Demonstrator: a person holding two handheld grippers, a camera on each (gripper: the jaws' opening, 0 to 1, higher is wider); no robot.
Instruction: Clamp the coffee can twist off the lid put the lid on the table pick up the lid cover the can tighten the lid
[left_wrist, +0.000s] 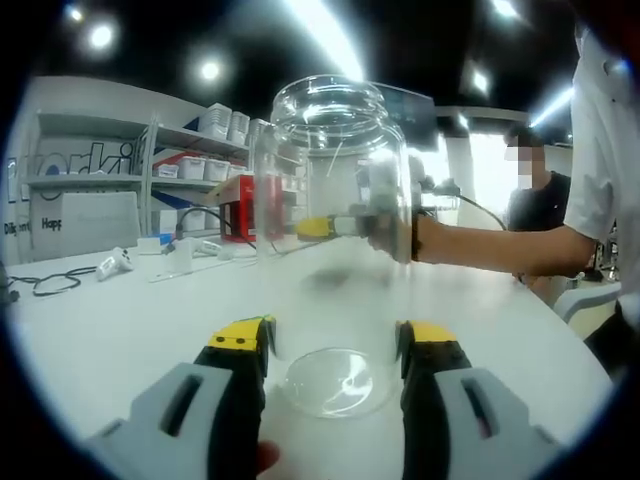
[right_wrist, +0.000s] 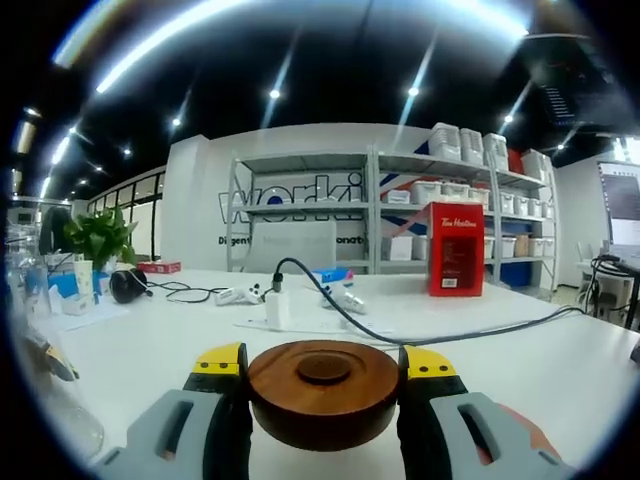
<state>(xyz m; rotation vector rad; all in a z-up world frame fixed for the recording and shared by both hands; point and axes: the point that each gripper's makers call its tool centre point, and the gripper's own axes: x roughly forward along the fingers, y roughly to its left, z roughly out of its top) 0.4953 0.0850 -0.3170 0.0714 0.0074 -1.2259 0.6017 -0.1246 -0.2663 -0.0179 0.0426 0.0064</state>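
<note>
My left hand-held gripper (left_wrist: 335, 345) clamps the open glass jar (left_wrist: 335, 240) on the white worktop (left_wrist: 120, 320); my right hand-held gripper (right_wrist: 322, 370) grips the wooden lid (right_wrist: 322, 392).

Bright overhead ceiling lights (right_wrist: 275, 93), streaky glare, strong fisheye bending at edges, soft blurred foreground.

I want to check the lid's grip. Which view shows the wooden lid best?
The right gripper view: the wooden lid sits large and centred, clamped between that gripper's jaws. The left gripper view gives no clear sight of it behind the glass jar.
</note>
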